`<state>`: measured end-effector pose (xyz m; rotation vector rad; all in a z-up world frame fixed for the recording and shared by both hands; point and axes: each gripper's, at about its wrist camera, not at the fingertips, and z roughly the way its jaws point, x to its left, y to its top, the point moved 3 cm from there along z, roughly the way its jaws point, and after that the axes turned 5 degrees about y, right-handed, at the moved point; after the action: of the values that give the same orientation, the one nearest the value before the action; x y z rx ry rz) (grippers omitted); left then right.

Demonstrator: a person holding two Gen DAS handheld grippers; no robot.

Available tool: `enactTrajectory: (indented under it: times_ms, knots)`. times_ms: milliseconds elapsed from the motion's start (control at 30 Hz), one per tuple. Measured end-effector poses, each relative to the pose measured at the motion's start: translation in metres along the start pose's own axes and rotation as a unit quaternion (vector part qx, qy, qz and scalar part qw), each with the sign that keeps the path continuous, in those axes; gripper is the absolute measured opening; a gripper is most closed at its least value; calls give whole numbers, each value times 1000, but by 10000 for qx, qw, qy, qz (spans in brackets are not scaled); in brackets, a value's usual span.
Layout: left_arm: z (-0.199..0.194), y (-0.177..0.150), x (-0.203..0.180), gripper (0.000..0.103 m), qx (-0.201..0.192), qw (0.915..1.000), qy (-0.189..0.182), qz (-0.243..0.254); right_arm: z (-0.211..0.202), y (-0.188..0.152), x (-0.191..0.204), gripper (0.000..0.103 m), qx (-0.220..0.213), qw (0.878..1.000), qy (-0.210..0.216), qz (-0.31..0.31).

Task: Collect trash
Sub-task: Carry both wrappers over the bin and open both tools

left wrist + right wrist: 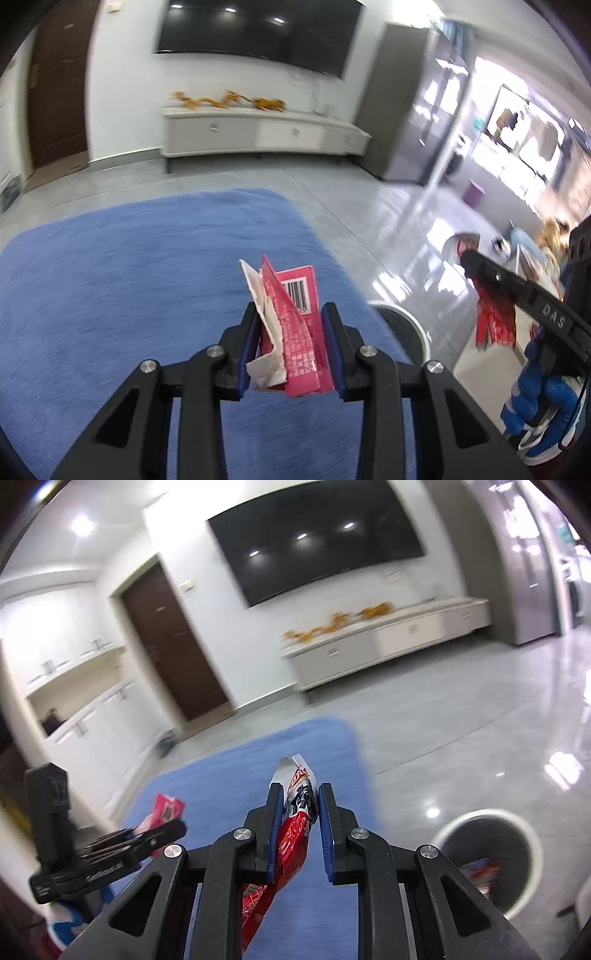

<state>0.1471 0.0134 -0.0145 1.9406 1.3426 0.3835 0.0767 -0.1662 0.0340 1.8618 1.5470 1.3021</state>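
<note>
Now left gripper (291,314) clamps pink wrapper (299,332); right gripper (299,794) clamps red wrapper (295,834)

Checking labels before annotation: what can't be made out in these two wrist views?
- Bin contents: right wrist view, dark inside and blurred; only red-blue scraps show. In the left wrist view the left tongs cover most of it.
- Orange items on the TV cabinet: motion blur in both views.
- Print on the pink wrapper: too small and creased.
- Lower end of the red wrapper: hidden behind the right tongs.
</note>
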Motion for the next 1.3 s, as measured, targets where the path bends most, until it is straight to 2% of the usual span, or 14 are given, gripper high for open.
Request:
enactTrajectory:
  times_ms: [167, 333, 533, 767, 800, 900, 933, 1033, 1133, 1300]
  knots:
    - [51, 13, -78, 32, 357, 9973, -408, 486, -23, 3, -80, 19, -204, 9956, -807, 421]
    - [99, 11, -144, 32, 776, 9908, -750, 812, -27, -12, -159, 19, -141, 9861, -1271, 1057]
    - [146, 8, -186, 32, 1150, 9862, -871, 811, -15, -34, -222, 20, 93, 9739, -1622, 1586]
    - [185, 5, -206, 33, 1418, 9830, -934, 693, 7, -39, -258, 25, 274, 9671, -1875, 1697]
    - [188, 4, -207, 36, 1457, 9823, -989, 634, 9, -40, -262, 28, 292, 9659, -1944, 1683]
    - [196, 7, -207, 59, 1543, 9801, -1184, 390, 13, -47, -270, 31, 355, 9619, -2073, 1749]
    - [197, 7, -205, 62, 1548, 9798, -1216, 351, 14, -50, -275, 32, 366, 9601, -2099, 1810]
    - [201, 7, -206, 63, 1616, 9785, -1237, 327, 14, -54, -286, 42, 364, 9561, -2167, 1939]
    - [198, 6, -203, 63, 1613, 9788, -1229, 305, 11, -57, -293, 44, 337, 9534, -2214, 2022]
    - [182, 7, -194, 63, 1330, 9864, -887, 388, 7, -58, -288, 52, 338, 9516, -2297, 2015]
